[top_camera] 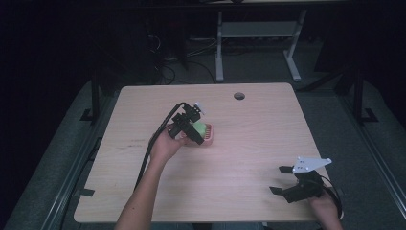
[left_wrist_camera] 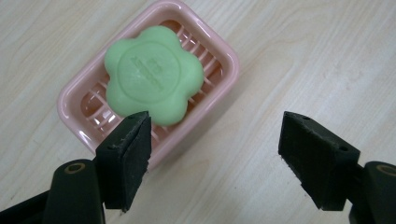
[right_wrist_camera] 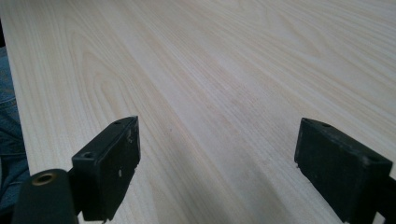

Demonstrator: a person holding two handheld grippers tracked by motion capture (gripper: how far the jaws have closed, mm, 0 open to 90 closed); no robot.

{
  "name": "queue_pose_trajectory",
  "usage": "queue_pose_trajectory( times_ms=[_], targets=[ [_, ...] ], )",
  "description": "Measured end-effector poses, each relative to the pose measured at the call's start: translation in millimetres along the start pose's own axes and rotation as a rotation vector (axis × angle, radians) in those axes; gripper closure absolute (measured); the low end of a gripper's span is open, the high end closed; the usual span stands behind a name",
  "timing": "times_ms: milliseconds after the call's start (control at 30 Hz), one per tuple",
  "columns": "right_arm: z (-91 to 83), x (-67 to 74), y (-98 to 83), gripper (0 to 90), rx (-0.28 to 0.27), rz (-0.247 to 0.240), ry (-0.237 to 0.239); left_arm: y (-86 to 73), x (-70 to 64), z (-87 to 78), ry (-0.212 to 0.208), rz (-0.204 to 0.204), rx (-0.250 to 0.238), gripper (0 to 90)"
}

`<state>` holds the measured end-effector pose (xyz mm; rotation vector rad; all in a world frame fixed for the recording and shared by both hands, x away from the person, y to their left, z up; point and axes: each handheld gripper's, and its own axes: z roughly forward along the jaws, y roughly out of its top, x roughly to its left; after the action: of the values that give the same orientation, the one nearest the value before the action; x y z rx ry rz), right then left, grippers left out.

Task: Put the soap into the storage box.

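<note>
Forearms come in from the bottom edge of the high view, both cut off by it. At the left, the left hand (top_camera: pixel 165 143) holds the left claw (top_camera: pixel 195 125) over the middle of the bench (top_camera: pixel 249 139), with a black cable (top_camera: pixel 152 143) trailing back along the arm and off the near edge. From above, that claw covers much of the pink dish (top_camera: pixel 209 135) and the green soap (top_camera: pixel 199 128), so only a sliver of each shows beside it. In the left gripper view the left claw (left_wrist_camera: pixel 215 154) stands wide apart, holding nothing, its jaws hanging above the bench. One pad overlaps the near corner of the dish (left_wrist_camera: pixel 219 93) and hides it; whether it touches cannot be told. The soap (left_wrist_camera: pixel 152 74), flower-shaped, lies flat in the ribbed dish, and the stamped mark on its top is too faint to read. Farther right, near the front right corner of the bench, the right hand (top_camera: pixel 325 208) is partly cut off by the frame and holds the right claw (top_camera: pixel 281 179), topped with a grey plate (top_camera: pixel 311 164). In the right gripper view the right claw (right_wrist_camera: pixel 217 168) is also spread wide and empty, over bare wood grain. Blue cloth (right_wrist_camera: pixel 8 135) shows at that view's left edge, cut off.
</note>
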<state>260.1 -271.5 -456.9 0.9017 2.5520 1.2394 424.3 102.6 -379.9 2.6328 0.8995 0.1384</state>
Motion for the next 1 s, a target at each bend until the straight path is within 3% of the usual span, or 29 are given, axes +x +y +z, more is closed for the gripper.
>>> queue_pose_trajectory(
  times_ms=[367,800,1000],
  targets=[
    [2.0,0.9,0.1,13.8,0.008,-0.004,0.0,-22.7,-5.0,-3.8,-0.006,-0.008,-0.015,25.8],
    [3.0,0.9,-0.5,13.8,0.017,0.002,-0.003,-43.6,-10.9,-5.7,-0.001,0.012,-0.018,25.8],
    [3.2,1.0,-0.5,13.8,0.019,-0.002,-0.004,-56.1,-10.5,-8.2,-0.006,-0.008,-0.029,25.7]
  ],
)
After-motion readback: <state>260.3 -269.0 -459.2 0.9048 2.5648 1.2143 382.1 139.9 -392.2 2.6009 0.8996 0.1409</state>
